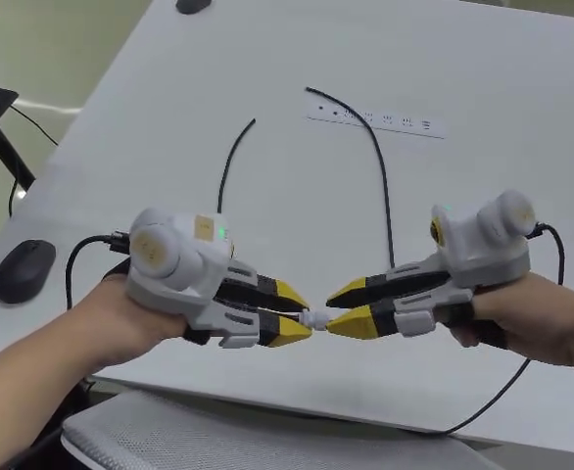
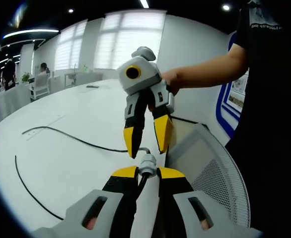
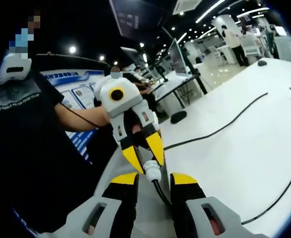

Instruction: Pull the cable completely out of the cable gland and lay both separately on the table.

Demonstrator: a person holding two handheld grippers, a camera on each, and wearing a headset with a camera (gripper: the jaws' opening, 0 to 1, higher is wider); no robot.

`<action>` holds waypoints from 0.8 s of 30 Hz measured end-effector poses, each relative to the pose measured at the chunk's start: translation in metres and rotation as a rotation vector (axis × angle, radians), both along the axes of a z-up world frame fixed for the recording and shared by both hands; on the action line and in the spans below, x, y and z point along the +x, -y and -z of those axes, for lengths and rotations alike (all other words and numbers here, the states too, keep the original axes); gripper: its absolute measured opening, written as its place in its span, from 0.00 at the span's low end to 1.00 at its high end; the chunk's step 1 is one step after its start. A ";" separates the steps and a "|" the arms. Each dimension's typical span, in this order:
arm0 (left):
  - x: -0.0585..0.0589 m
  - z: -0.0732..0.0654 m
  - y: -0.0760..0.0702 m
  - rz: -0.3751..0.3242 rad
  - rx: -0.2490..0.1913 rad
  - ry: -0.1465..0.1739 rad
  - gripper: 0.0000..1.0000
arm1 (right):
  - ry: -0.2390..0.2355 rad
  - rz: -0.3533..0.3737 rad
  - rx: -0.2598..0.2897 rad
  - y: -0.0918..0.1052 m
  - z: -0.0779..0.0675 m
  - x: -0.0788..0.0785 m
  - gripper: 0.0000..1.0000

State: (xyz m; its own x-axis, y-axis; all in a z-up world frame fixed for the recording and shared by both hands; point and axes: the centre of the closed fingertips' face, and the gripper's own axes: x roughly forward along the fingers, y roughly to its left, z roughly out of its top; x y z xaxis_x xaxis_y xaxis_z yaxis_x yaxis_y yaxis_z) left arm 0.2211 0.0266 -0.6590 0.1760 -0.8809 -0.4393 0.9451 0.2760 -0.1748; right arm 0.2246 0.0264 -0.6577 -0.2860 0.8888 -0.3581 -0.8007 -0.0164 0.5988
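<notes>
A small white cable gland (image 1: 316,318) hangs in the air over the table's near edge, between two facing grippers. My left gripper (image 1: 302,313) is shut on it; its yellow tips (image 2: 125,172) press the gland (image 2: 147,163) from both sides. My right gripper (image 1: 338,308) points at the gland from the opposite side, jaws open. A black cable (image 3: 160,191) leaves the gland (image 3: 152,171) and runs between the right gripper's (image 3: 154,178) spread jaws without touching them. A long black cable (image 1: 385,196) lies curved on the table behind.
A white power strip (image 1: 375,119) lies flat at the table's far side. A second, shorter black cable (image 1: 230,166) lies left of centre. A dark mouse (image 1: 24,269) sits at the left edge. A grey mesh chair (image 1: 218,431) stands below the near edge.
</notes>
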 end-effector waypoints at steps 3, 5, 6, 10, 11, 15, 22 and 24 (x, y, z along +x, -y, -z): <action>0.001 0.000 0.000 0.003 0.001 0.010 0.15 | -0.066 -0.009 0.000 -0.002 0.002 -0.003 0.21; 0.000 0.000 -0.001 0.006 0.005 0.012 0.15 | -0.088 -0.009 0.008 -0.004 0.002 -0.004 0.19; 0.000 0.000 -0.001 0.006 0.006 0.015 0.15 | -0.108 -0.006 0.018 -0.005 0.000 -0.004 0.18; 0.001 0.000 0.000 0.009 0.009 0.025 0.15 | -0.117 -0.025 0.004 -0.006 0.003 -0.009 0.16; 0.001 0.000 0.000 0.010 0.010 0.025 0.15 | -0.122 -0.028 0.002 -0.005 0.004 -0.010 0.16; 0.001 0.001 0.001 0.018 0.019 0.029 0.15 | -0.143 -0.034 0.011 -0.006 0.003 -0.011 0.15; 0.001 0.000 0.004 0.026 0.025 0.036 0.15 | -0.172 -0.044 0.014 -0.006 0.004 -0.013 0.10; 0.000 0.000 0.004 0.029 0.025 0.036 0.15 | -0.178 -0.049 0.014 -0.006 0.004 -0.013 0.10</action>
State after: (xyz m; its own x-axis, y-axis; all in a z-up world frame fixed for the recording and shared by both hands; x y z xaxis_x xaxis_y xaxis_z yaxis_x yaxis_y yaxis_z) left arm 0.2214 0.0227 -0.6590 0.1668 -0.8746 -0.4552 0.9584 0.2522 -0.1335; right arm 0.2113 0.0325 -0.6615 -0.3865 0.8768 -0.2861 -0.6802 -0.0616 0.7304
